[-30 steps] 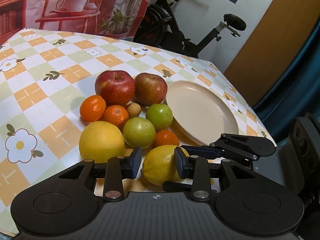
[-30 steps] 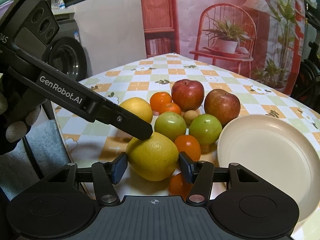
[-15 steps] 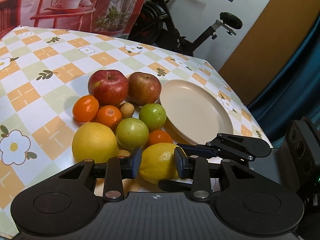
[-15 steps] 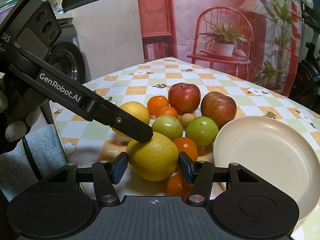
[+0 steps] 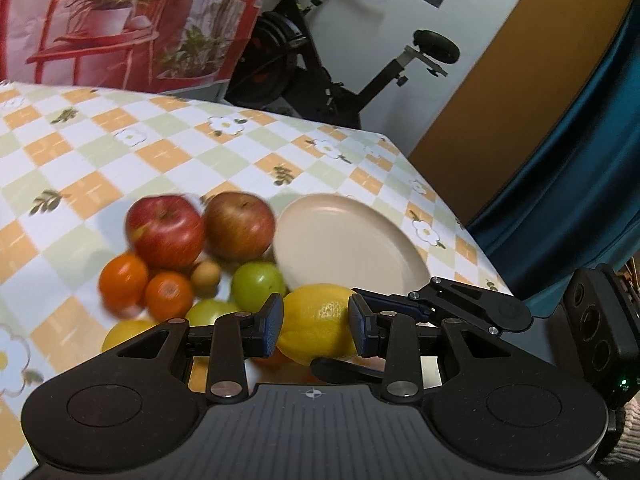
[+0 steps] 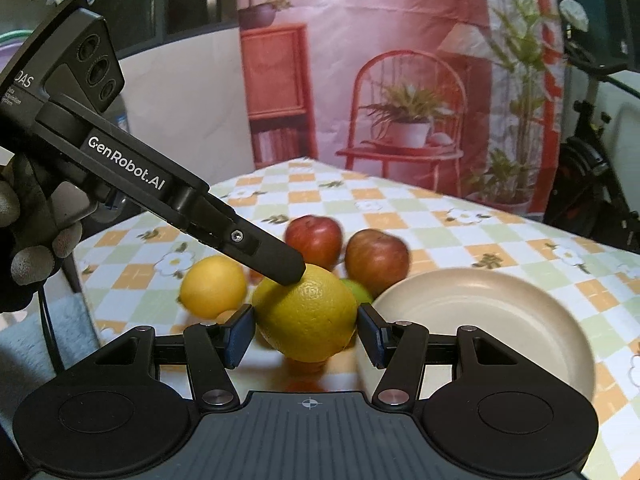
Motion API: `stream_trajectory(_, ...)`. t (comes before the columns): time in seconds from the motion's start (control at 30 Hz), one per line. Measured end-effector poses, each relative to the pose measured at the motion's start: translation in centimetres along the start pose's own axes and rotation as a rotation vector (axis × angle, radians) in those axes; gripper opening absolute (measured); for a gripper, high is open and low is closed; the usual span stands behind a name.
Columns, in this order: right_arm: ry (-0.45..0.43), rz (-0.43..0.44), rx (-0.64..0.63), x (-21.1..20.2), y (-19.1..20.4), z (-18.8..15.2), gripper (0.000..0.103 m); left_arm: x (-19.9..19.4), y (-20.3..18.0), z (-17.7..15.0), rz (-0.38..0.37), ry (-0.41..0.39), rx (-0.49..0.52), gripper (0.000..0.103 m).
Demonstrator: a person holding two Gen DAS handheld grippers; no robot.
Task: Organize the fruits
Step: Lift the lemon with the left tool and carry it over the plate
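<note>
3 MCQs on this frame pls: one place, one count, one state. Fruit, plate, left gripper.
1. In the left wrist view, the plate lies:
A. left of the apples
B. right of the apples
C. on top of the oranges

2. Red apples on the table:
A. two
B. four
C. none

3. The left gripper is:
A. wide open over the plate
B. shut on an orange
C. shut on the lemon

Answers:
1 B: the plate sits just right of the two apples.
2 A: one apple and a second stand side by side.
3 C: the left gripper has a pad against each side of the lemon.
</note>
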State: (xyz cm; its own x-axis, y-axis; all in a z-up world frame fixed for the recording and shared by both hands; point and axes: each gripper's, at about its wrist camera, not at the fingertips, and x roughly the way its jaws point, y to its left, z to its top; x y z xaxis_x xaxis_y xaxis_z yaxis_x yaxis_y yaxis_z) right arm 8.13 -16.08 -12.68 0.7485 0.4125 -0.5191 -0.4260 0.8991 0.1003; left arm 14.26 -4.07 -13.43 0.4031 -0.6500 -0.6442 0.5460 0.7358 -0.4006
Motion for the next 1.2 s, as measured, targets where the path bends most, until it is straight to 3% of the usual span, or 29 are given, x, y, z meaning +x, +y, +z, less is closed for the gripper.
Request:
stream_trajectory(0.43, -0.052, -0.083, 0.064, 0.1, -5.7, 0.4, 0.052, 5.3, -1.7, 4.6, -0.027, 0.038, 0.028, 0.038)
stream_trajectory(0.83, -0.016, -0.090, 0.091, 3.6, -9.7, 0.0, 0.052, 9.6, -0.1, 6.7, -0.008, 0.076, -0.021, 0.038)
stream_trajectory(1.2, 0.029, -0.100, 0.104, 5.6, -10.9, 0.2, 0.052, 11.5, 1.1, 7.6, -0.003, 0.093, -0.062, 0.038)
